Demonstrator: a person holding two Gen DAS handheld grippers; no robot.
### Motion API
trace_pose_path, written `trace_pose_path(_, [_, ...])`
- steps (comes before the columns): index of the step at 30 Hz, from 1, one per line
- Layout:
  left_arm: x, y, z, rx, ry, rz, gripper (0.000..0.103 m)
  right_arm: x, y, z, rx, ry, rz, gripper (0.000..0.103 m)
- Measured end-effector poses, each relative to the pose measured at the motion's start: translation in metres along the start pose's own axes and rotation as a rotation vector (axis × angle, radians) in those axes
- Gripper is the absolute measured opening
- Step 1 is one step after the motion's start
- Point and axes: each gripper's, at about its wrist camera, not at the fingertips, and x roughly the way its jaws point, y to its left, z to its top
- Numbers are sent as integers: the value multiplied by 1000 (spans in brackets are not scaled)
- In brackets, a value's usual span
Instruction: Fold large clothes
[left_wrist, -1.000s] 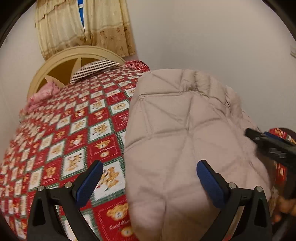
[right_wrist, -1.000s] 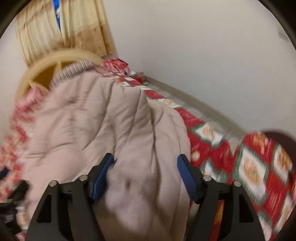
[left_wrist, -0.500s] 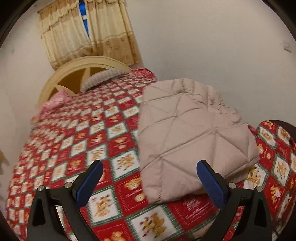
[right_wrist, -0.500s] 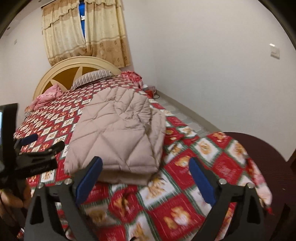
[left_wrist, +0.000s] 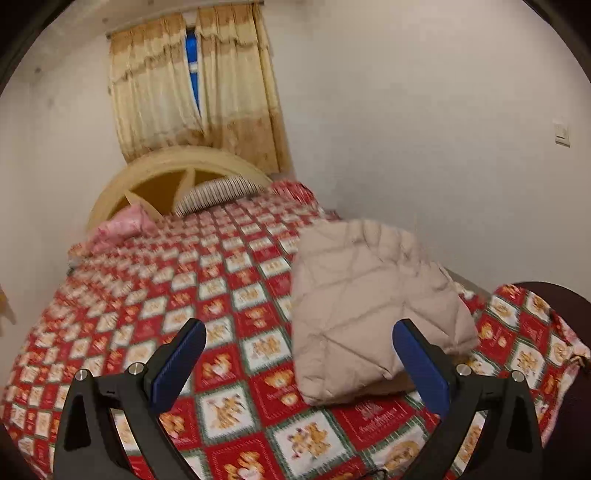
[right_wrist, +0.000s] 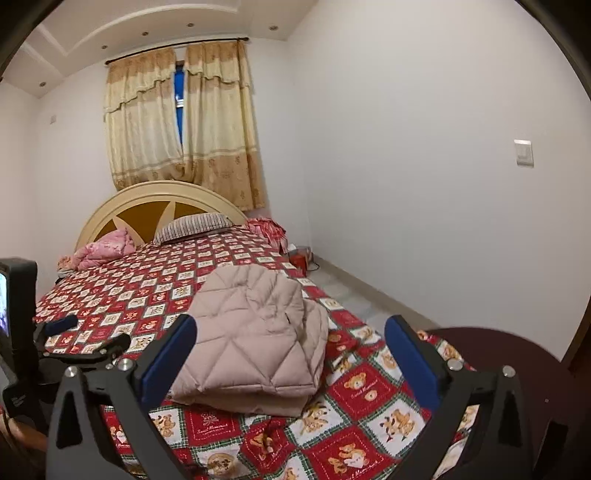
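A bed (right_wrist: 207, 273) with a red checked teddy-bear bedspread (left_wrist: 155, 302) fills both views, its cream arched headboard (right_wrist: 155, 199) under beige curtains (right_wrist: 177, 122). On the side of the bed nearer the wall, toward the foot end, lies the folded beige quilted jacket (right_wrist: 255, 336), also seen in the left wrist view (left_wrist: 369, 306), flat in a thick bundle. A striped pillow (right_wrist: 192, 225) and a pink bundle of cloth (right_wrist: 103, 249) sit at the headboard. The left gripper (left_wrist: 299, 360) is held above the bed with jaws wide and empty. The right gripper (right_wrist: 290, 354) is likewise wide apart, holding nothing, with the jacket seen between its blue pads (right_wrist: 168, 358).
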Motion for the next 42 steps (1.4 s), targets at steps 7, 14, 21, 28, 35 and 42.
trace_pose_path(7, [-17, 6, 5, -16, -29, -11, 102, -13, 13, 0, -4, -72, 16, 103])
trace_pose_path(14, [-32, 12, 9, -41, -77, 5, 102, -13, 24, -3, -28, -80, 19, 103])
trace_pose_path(21, [-34, 13, 10, -45, -71, -6, 102, -14, 27, -7, -25, -71, 19, 103])
trace_pose_path(28, [-30, 12, 9, -37, -53, -15, 102, -12, 27, -9, -15, -53, 17, 103])
trace_pose_path(35, [-28, 10, 7, -33, -52, -12, 102, -11, 26, -9, -12, -48, 15, 103])
trace_pose_path(42, [-29, 14, 5, -37, -47, -19, 102, -13, 26, -11, -8, -42, 16, 103])
